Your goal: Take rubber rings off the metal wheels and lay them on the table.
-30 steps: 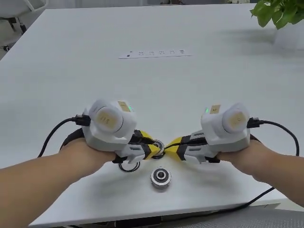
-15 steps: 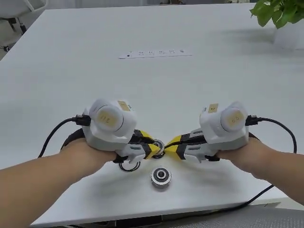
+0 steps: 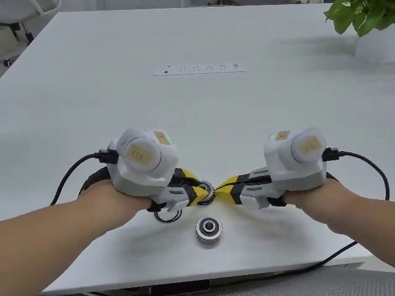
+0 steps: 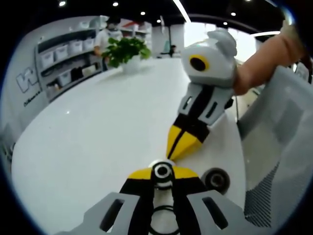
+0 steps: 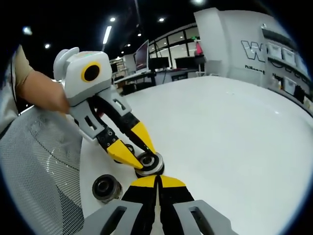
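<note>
Left gripper (image 3: 197, 195) was seen clamped on a metal wheel (image 4: 162, 171) near the front edge of the table (image 3: 197, 111), with the right gripper (image 3: 222, 189) closed to a slit against its rim, a second wheel (image 3: 208, 229) and a loose rubber ring (image 3: 168, 215) lying beside, so ring-stripping was judged in hand, and a steady peeling pull was called for next.

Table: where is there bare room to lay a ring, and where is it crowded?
Free: table from socket strip down to left gripper and right gripper, and toward the plant. Crowded: near edge, around the held wheel, second wheel and loose ring.
</note>
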The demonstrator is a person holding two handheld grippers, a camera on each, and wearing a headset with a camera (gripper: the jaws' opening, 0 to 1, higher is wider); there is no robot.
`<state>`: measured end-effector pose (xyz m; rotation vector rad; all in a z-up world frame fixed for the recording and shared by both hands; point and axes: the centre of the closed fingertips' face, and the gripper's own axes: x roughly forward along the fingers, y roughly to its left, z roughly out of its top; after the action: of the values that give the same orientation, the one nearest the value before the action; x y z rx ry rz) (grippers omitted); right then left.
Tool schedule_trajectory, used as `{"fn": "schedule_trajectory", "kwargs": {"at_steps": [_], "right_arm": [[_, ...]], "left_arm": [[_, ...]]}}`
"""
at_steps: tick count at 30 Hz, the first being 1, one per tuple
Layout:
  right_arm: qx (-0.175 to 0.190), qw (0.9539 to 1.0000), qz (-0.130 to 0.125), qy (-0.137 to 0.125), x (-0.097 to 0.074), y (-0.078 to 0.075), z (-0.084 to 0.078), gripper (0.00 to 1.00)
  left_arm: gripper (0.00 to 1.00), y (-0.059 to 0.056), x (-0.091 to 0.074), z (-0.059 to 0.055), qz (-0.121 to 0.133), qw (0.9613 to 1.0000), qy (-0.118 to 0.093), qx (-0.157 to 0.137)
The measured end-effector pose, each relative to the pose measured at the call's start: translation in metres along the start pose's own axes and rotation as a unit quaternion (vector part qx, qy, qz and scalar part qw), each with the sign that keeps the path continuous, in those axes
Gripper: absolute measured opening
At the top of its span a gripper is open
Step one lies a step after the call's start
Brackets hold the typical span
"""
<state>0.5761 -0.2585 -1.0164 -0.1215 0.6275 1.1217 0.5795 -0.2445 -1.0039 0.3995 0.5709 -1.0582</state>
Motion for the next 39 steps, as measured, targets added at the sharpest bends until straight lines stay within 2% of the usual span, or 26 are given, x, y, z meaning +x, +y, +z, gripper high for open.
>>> {"fn": "schedule_trajectory", "kwargs": {"at_steps": [3, 5, 8, 12, 22, 27, 33, 37, 38, 39], "right_arm": [[0.076, 0.9968, 0.007, -0.024, -0.003, -0.002, 0.003, 0.00], [0.099, 0.9945, 0.010, -0.033, -0.004, -0.004, 0.004, 0.00], [0.096, 0.9949, 0.008, -0.030, -0.004, -0.002, 0.004, 0.00], [0.121, 0.9917, 0.014, -0.043, -0.006, 0.002, 0.009, 0.00], [0.138, 0.9890, 0.020, -0.048, -0.006, 0.007, 0.012, 0.00], [0.125, 0.9909, 0.023, -0.045, -0.004, 0.013, 0.014, 0.00], [0.128, 0.9901, 0.032, -0.049, -0.004, 0.015, 0.014, 0.00], [0.128, 0.9895, 0.041, -0.053, -0.004, 0.018, 0.016, 0.00], [0.133, 0.9865, 0.064, -0.070, -0.005, 0.026, 0.023, 0.00], [0.133, 0.9877, 0.048, -0.067, -0.006, 0.020, 0.024, 0.00]], "left_arm": [[0.13, 0.000, 0.000, 0.000, 0.001, 1.0000, -0.001, -0.001], [0.13, 0.000, 0.000, 0.000, 0.002, 1.0000, -0.001, -0.002], [0.13, -0.001, 0.001, 0.001, 0.005, 1.0000, 0.000, -0.003], [0.13, -0.001, 0.001, 0.001, 0.008, 1.0000, 0.000, -0.003], [0.12, -0.002, 0.003, 0.002, 0.010, 0.9999, -0.001, -0.001], [0.12, -0.002, 0.003, 0.001, 0.011, 0.9999, -0.001, -0.003], [0.12, -0.003, 0.003, 0.001, 0.012, 0.9999, -0.003, 0.000], [0.12, -0.003, 0.003, 0.002, 0.011, 0.9999, -0.004, 0.003], [0.12, -0.004, 0.004, 0.002, 0.011, 0.9999, -0.004, 0.003], [0.12, -0.004, 0.003, 0.002, 0.013, 0.9999, -0.004, 0.004]]}}
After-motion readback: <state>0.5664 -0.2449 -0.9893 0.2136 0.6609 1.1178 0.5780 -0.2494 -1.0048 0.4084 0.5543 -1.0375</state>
